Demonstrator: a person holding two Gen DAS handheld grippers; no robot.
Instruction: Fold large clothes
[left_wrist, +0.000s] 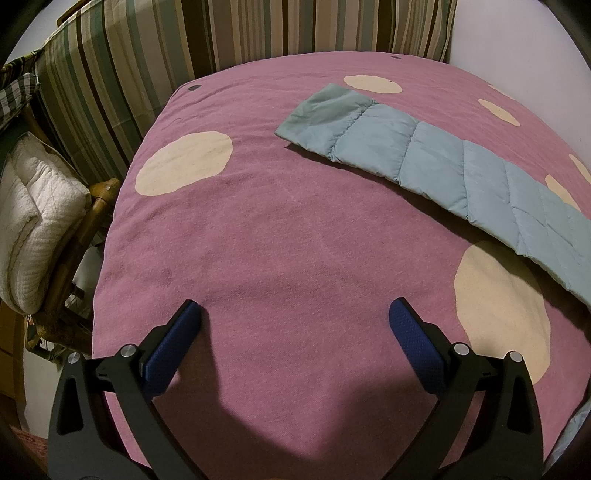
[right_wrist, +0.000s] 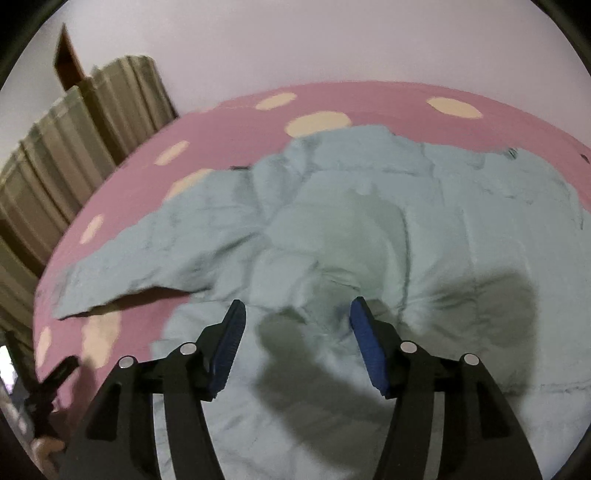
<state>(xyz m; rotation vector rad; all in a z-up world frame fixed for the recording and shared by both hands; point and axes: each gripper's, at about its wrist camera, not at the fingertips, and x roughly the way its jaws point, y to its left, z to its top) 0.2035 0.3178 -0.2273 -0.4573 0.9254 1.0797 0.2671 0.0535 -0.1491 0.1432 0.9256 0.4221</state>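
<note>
A pale blue quilted jacket (right_wrist: 332, 229) lies spread on the pink bed cover (right_wrist: 229, 122). One long sleeve (left_wrist: 436, 162) stretches flat across the cover in the left wrist view, its cuff toward the far side. My left gripper (left_wrist: 294, 314) hovers open over bare pink cover, to the left of that sleeve, with nothing between its blue pads. My right gripper (right_wrist: 297, 314) is open above the jacket's body, and the cloth lies under the gap, not pinched. In the right wrist view the sleeve (right_wrist: 147, 266) runs out to the left. That view is blurred.
Cream spots (left_wrist: 184, 162) mark the bed cover. A striped cushion (left_wrist: 258, 33) stands along the far edge. Left of the bed, a wooden chair (left_wrist: 92, 214) holds a folded white quilt (left_wrist: 33, 221). The left gripper (right_wrist: 48, 391) shows at the lower left of the right wrist view.
</note>
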